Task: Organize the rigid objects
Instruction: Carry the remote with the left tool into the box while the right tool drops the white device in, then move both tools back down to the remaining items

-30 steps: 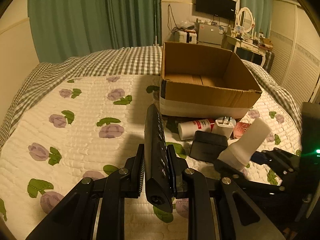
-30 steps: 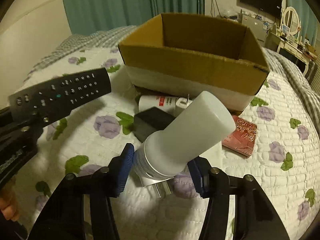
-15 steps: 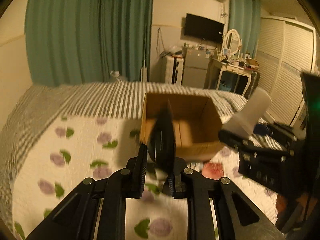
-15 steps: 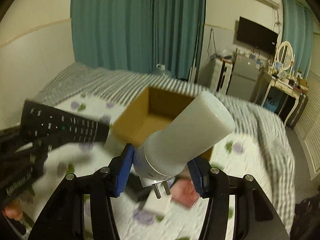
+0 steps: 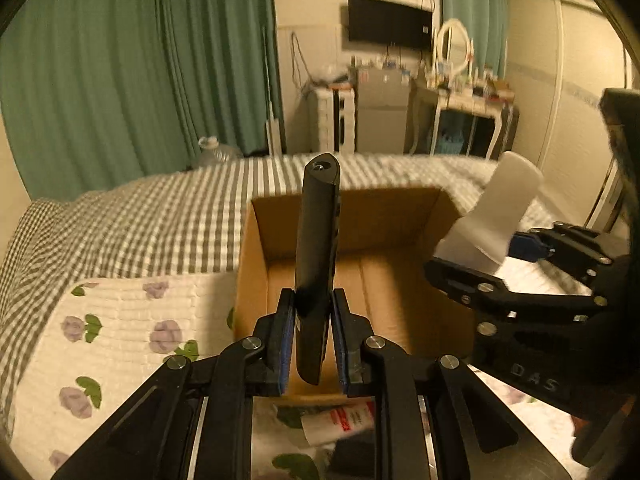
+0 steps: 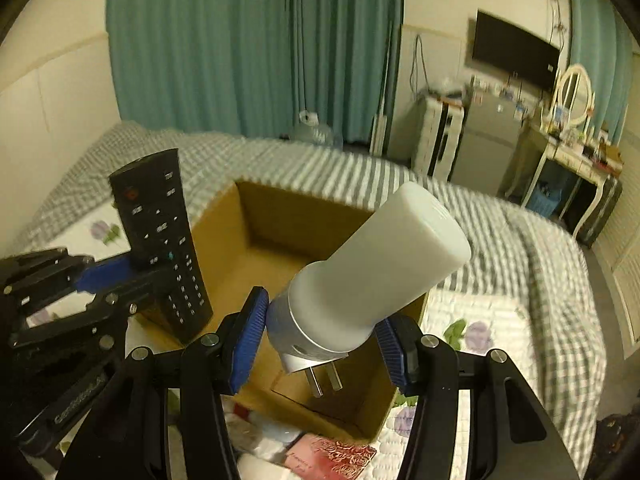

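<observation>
Two grippers are gripping tightly, the left gripper [image 5: 312, 344] a remote [image 5: 318, 264], the right gripper [image 6: 322, 344] a plug [image 6: 360, 280], both over the empty box [image 6: 224, 240], while a tube [image 5: 344, 420] is waiting below.

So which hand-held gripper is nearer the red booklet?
Right. The right hand-held gripper hangs just above the booklet; the left is farther left, by the box.

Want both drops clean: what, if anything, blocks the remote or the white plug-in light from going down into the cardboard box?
Nothing visible. The remote and white plug-in light hang over the cardboard box, whose visible floor looks bare.
</observation>
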The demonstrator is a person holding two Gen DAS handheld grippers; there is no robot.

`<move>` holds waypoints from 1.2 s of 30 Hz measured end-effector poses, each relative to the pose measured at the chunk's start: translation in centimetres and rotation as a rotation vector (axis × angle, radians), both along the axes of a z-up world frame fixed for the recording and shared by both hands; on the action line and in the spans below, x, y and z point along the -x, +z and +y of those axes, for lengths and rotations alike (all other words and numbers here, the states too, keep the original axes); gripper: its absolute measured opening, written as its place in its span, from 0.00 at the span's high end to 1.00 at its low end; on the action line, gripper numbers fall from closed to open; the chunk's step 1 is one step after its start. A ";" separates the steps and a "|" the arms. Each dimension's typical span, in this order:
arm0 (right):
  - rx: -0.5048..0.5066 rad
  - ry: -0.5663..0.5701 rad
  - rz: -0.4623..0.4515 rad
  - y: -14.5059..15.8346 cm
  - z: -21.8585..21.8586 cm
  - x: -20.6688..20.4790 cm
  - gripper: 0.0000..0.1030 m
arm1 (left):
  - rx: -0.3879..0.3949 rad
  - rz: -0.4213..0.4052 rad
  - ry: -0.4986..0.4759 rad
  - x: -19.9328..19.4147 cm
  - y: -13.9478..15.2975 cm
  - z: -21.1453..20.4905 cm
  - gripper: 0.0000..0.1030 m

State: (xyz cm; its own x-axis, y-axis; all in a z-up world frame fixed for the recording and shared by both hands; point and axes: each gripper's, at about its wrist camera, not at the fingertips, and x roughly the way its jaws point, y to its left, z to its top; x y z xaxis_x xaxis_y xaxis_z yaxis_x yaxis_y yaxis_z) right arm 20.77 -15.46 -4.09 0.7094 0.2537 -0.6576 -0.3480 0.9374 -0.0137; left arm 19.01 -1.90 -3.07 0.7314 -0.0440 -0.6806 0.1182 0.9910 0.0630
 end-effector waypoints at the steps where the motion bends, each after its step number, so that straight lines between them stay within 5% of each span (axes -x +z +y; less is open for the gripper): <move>1: -0.001 0.001 0.011 -0.7 0.1 -0.3 0.49 | -0.006 0.013 0.001 -0.5 -0.7 0.0 0.83; 6: -0.017 0.006 0.042 -3.6 -0.2 -1.8 0.48 | -0.008 0.044 -0.001 -1.8 -3.1 -0.4 0.82; 9: 0.003 -0.025 0.037 -4.3 -0.7 -2.1 0.31 | -0.030 0.027 -0.003 -1.4 -3.1 -0.7 0.78; 11: -0.004 -0.047 0.021 -3.8 -1.4 -2.0 0.27 | -0.051 0.011 0.014 -0.9 -2.5 -0.7 0.56; 13: -0.025 -0.065 0.015 -3.1 -2.3 -1.5 0.25 | -0.056 -0.015 0.038 -0.1 -1.6 -0.3 0.44; 27: -0.053 -0.166 -0.202 7.9 -7.0 10.5 0.00 | 0.007 -0.126 0.089 10.7 6.4 2.2 0.36; 31: -0.050 -0.170 -0.205 7.3 -6.7 14.0 0.00 | -0.003 -0.134 0.106 13.0 6.1 3.1 0.36; 36: -0.059 -0.141 -0.115 3.1 -4.4 15.2 0.00 | 0.005 -0.097 0.151 15.3 3.0 4.8 0.34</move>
